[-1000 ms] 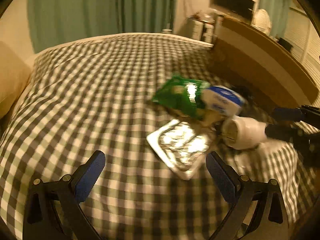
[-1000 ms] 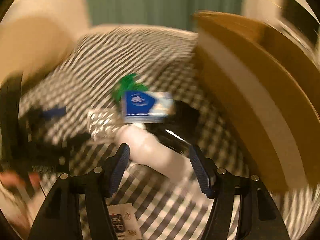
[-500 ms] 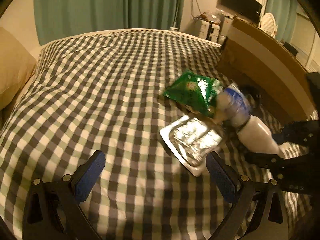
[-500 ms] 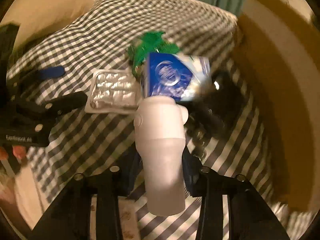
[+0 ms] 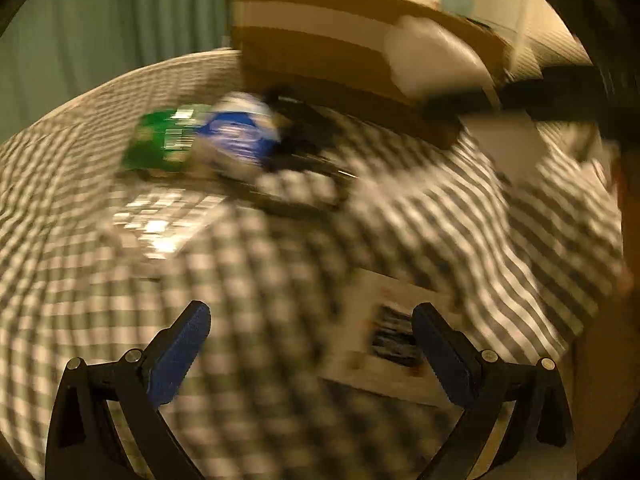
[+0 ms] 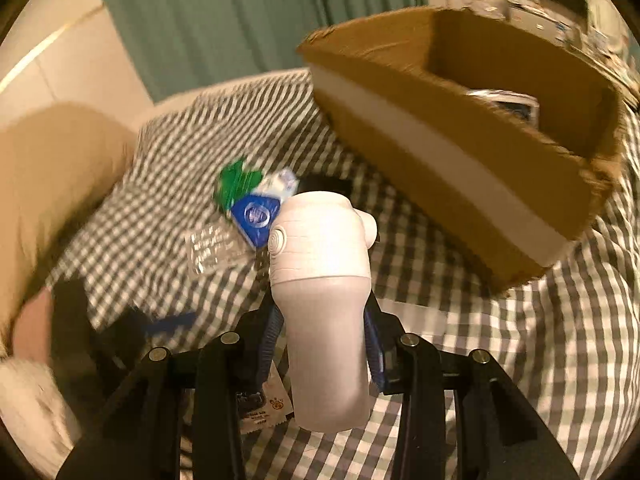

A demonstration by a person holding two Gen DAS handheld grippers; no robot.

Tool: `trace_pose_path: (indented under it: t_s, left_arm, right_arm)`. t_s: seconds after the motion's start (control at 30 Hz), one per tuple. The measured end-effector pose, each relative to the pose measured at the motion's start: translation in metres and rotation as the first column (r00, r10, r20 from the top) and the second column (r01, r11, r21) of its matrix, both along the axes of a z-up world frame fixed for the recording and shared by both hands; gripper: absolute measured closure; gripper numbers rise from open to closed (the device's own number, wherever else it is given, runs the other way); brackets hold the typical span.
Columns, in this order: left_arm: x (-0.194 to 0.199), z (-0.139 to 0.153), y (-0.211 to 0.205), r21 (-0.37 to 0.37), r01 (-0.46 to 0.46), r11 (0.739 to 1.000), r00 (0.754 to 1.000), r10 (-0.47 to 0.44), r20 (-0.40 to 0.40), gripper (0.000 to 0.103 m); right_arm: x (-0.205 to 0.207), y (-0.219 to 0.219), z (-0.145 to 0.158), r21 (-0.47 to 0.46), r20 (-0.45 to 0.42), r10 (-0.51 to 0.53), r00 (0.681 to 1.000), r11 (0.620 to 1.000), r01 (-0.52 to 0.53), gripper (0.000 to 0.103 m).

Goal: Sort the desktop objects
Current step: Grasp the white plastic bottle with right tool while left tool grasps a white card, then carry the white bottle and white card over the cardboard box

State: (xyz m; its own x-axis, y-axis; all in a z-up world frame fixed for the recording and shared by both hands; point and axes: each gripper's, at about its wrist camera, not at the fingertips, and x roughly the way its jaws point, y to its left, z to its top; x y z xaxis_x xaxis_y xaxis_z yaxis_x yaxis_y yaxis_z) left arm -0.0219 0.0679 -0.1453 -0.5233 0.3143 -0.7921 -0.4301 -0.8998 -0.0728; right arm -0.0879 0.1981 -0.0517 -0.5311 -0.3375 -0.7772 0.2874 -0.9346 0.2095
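Note:
My right gripper (image 6: pixel 324 334) is shut on a white plastic bottle (image 6: pixel 324 280), which it holds clear of the checked bedspread (image 6: pixel 460 280). The left wrist view is blurred, and there the same bottle (image 5: pixel 432 60) hangs in front of the cardboard box (image 5: pixel 320 40). On the bed lie a green packet (image 6: pixel 236 184), a blue and white pack (image 6: pixel 256 216), a foil blister sheet (image 6: pixel 212 244) and a black object (image 6: pixel 328 184). My left gripper (image 5: pixel 312 352) stands open with nothing between its fingers. It is low over the bedspread, and a white printed sachet (image 5: pixel 392 332) lies by its right finger.
An open cardboard box (image 6: pixel 460 152) with a white band stands on the bed at the right; a small item (image 6: pixel 508 104) lies inside it. A tan pillow (image 6: pixel 52 184) is at the left, green curtains (image 6: pixel 240 20) behind. A person's hand (image 6: pixel 32 328) shows at the lower left.
My right gripper shut on the white bottle and lifted it off the bed towards the box. The left gripper swung right, over the printed sachet, and stayed open.

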Motion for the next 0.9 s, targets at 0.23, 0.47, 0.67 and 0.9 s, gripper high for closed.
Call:
trace_pose_path:
  t_s: [0.23,0.47,0.67,0.9]
  left_arm:
    - [0.008,-0.010,0.019,-0.010,0.072,0.997,0.997,-0.072,-0.033,0.018]
    - [0.002,-0.004,0.008,-0.006,0.037,0.999,0.997,-0.037,-0.068,0.090]
    - [-0.001,0.006,-0.002,0.020,0.007,1.000,0.997,-0.005,-0.083,0.095]
    - [-0.007,0.019,-0.012,0.089,-0.026,0.996,0.994,0.035,-0.100,0.099]
  right_arm:
    - [-0.001,-0.006,-0.002,-0.006,0.023,0.001,1.000,1.000,-0.001,0.065]
    - [0.003,-0.001,0.002,-0.008,0.024,-0.011,1.000,1.000,0.011,0.065]
    - [0.006,-0.003,0.000,-0.014,0.017,-0.020,1.000,1.000,0.020,0.065]
    - [0.022,-0.012,0.002,-0.005,0.008,-0.029,1.000,1.000,0.029,0.065]
